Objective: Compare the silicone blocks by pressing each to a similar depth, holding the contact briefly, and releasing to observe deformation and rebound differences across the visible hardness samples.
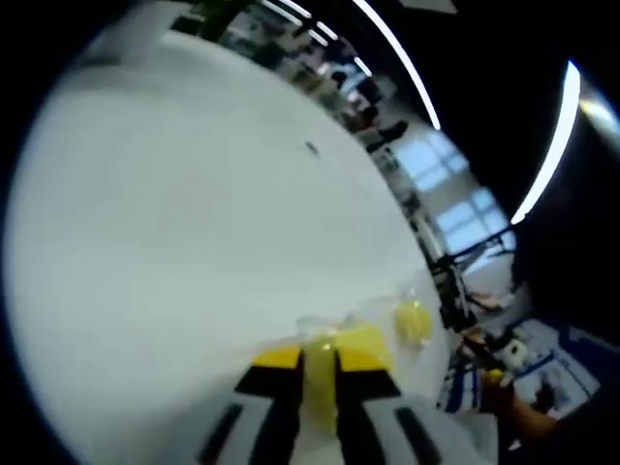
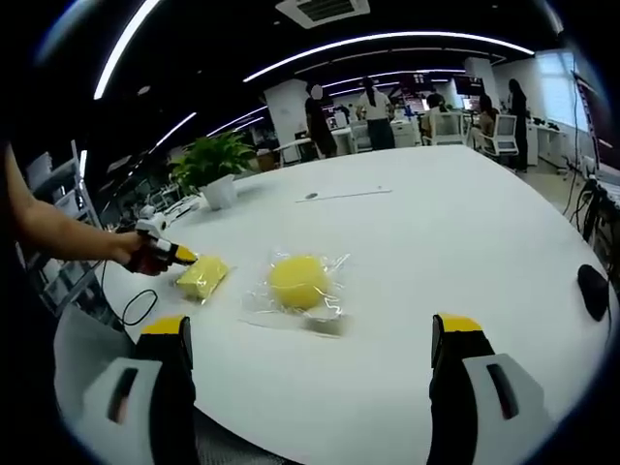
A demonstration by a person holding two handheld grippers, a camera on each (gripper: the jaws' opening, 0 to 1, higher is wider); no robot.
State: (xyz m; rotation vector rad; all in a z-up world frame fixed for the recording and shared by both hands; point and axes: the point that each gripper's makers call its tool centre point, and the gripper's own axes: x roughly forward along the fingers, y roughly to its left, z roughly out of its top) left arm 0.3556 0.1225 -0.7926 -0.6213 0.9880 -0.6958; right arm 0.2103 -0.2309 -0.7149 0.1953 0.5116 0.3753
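A flat yellow silicone block (image 2: pixel 203 276) lies on the white table (image 2: pixel 436 232) at the left of the right gripper view. My left gripper (image 2: pixel 172 255), held by a person's hand, pinches its near edge. In the left gripper view that gripper (image 1: pixel 320 363) has its jaws nearly together, with the yellow block (image 1: pixel 360 338) squeezed between them. A round yellow silicone block (image 2: pixel 298 280) in clear wrap sits mid-table; it also appears as the round block (image 1: pixel 414 321) just past the left jaws. My right gripper (image 2: pixel 310 341) stands wide open just short of the wrapped block, holding nothing.
A potted plant (image 2: pixel 215 163) stands at the table's far left edge. A black object (image 2: pixel 592 291) lies near the right edge. A black cable (image 2: pixel 136 308) loops off the left side. A thin rod (image 2: pixel 344 195) lies far back. People stand behind the table.
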